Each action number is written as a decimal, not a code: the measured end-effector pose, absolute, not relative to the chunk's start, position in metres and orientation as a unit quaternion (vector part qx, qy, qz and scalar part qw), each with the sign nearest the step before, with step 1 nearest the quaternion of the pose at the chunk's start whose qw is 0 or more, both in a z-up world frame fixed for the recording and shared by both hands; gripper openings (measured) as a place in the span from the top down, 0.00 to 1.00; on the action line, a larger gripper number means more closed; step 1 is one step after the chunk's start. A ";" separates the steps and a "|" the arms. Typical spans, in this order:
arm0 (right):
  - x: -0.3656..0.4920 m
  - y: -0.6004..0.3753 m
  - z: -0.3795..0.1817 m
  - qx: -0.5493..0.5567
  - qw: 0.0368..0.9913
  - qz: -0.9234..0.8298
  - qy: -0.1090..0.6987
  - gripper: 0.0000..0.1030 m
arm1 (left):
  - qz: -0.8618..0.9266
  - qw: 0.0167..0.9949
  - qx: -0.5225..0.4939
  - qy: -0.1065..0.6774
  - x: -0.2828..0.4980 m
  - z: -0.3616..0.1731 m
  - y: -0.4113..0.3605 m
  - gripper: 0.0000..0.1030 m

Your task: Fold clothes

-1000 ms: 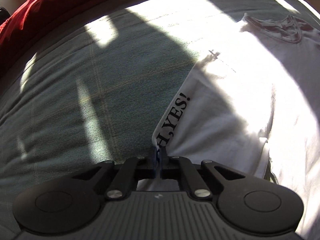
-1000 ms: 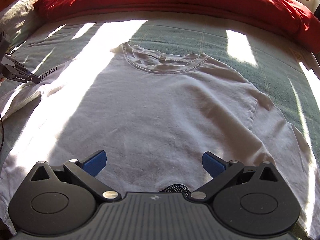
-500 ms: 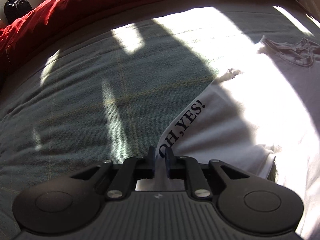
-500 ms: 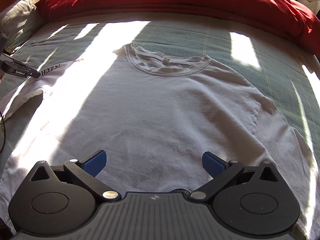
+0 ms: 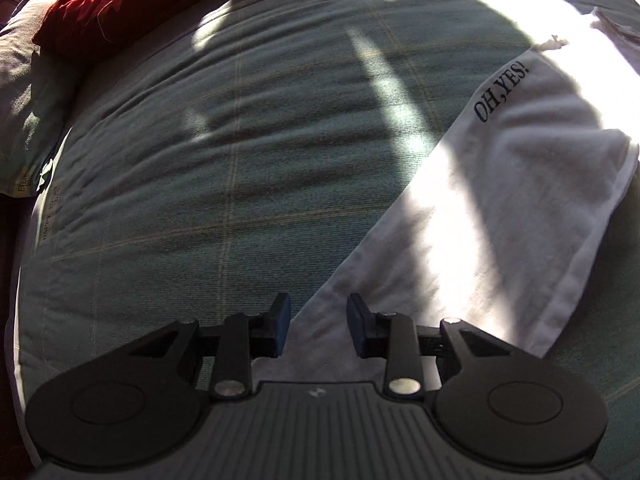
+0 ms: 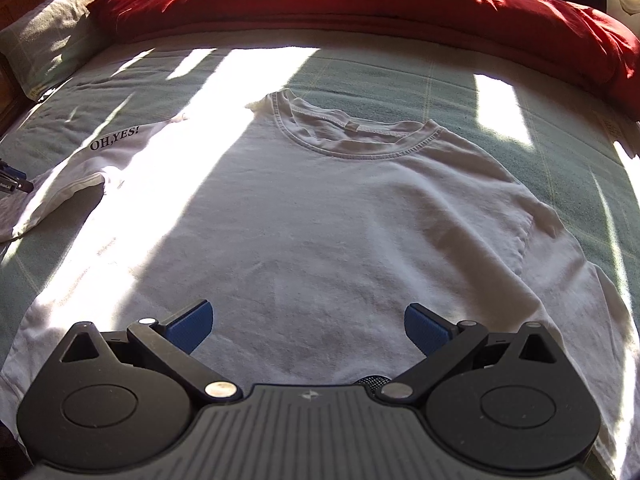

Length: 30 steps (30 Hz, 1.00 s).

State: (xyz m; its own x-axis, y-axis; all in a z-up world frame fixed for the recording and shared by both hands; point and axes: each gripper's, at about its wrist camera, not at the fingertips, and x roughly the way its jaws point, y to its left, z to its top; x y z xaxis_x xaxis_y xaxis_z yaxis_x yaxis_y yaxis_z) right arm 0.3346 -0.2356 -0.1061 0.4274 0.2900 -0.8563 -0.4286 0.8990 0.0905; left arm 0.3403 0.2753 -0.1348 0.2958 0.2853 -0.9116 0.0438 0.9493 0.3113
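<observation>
A white T-shirt (image 6: pixel 328 216) lies spread flat on the green bed cover, collar toward the far side. Its left sleeve (image 5: pixel 492 200), printed "OH,YES!", lies stretched out to the side; it also shows in the right wrist view (image 6: pixel 80 168). My left gripper (image 5: pixel 318 322) is open just off the sleeve's cuff end, with the cuff edge lying between its blue pads and nothing held. My right gripper (image 6: pixel 308 330) is wide open and empty above the shirt's lower middle. The left gripper's tip shows at the left edge of the right wrist view (image 6: pixel 12 182).
A red blanket (image 6: pixel 360 4) is bunched along the far side of the bed. A grey-green pillow (image 6: pixel 48 44) lies at the far left corner. The green checked cover (image 5: pixel 208 168) stretches left of the sleeve. The bed's left edge (image 5: pixel 36 240) is close by.
My left gripper opened, let go of the sleeve cuff and drew back to the left. The sleeve now lies flat on the cover. My right gripper stayed open over the shirt.
</observation>
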 end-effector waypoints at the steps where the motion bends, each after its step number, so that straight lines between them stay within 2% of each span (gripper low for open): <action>1: 0.334 -0.234 -0.106 -0.075 0.841 0.215 0.490 0.00 | 0.074 0.793 0.138 0.589 0.339 -0.136 0.280 0.65; 2: 0.334 -0.232 -0.106 -0.078 0.840 0.218 0.490 0.00 | 0.071 0.793 0.134 0.590 0.337 -0.137 0.284 0.61; 8: 0.334 -0.219 -0.106 -0.084 0.838 0.228 0.489 0.00 | 0.050 0.782 0.069 0.617 0.335 -0.144 0.307 0.61; 10: 0.334 -0.214 -0.106 -0.085 0.837 0.232 0.488 0.00 | 0.040 0.779 0.060 0.623 0.336 -0.144 0.304 0.69; 12: 0.334 -0.208 -0.105 -0.085 0.837 0.236 0.486 0.00 | 0.033 0.779 0.065 0.623 0.335 -0.143 0.297 0.96; 14: 0.332 -0.205 -0.104 -0.087 0.837 0.240 0.484 0.00 | 0.034 0.783 0.089 0.614 0.332 -0.139 0.290 1.00; 21: 0.329 -0.197 -0.102 -0.101 0.836 0.247 0.481 0.00 | 0.060 0.810 0.075 0.579 0.340 -0.119 0.309 0.99; 24: 0.330 -0.195 -0.104 -0.098 0.835 0.242 0.485 0.00 | 0.068 0.792 0.085 0.601 0.344 -0.130 0.312 0.89; 28: 0.330 -0.192 -0.100 -0.092 0.835 0.246 0.483 0.00 | 0.110 0.807 0.049 0.579 0.326 -0.122 0.326 0.82; 30: 0.329 -0.191 -0.099 -0.096 0.835 0.251 0.480 0.00 | 0.135 0.816 0.013 0.562 0.313 -0.114 0.338 0.67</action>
State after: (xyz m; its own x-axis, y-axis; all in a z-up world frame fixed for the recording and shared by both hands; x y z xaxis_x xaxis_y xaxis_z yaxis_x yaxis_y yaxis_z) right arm 0.3289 -0.1909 -0.0985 0.4126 0.3277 -0.8499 -0.5112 0.8556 0.0817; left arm 0.3129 0.3379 -0.1141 0.3312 0.2348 -0.9139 -0.2055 0.9632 0.1731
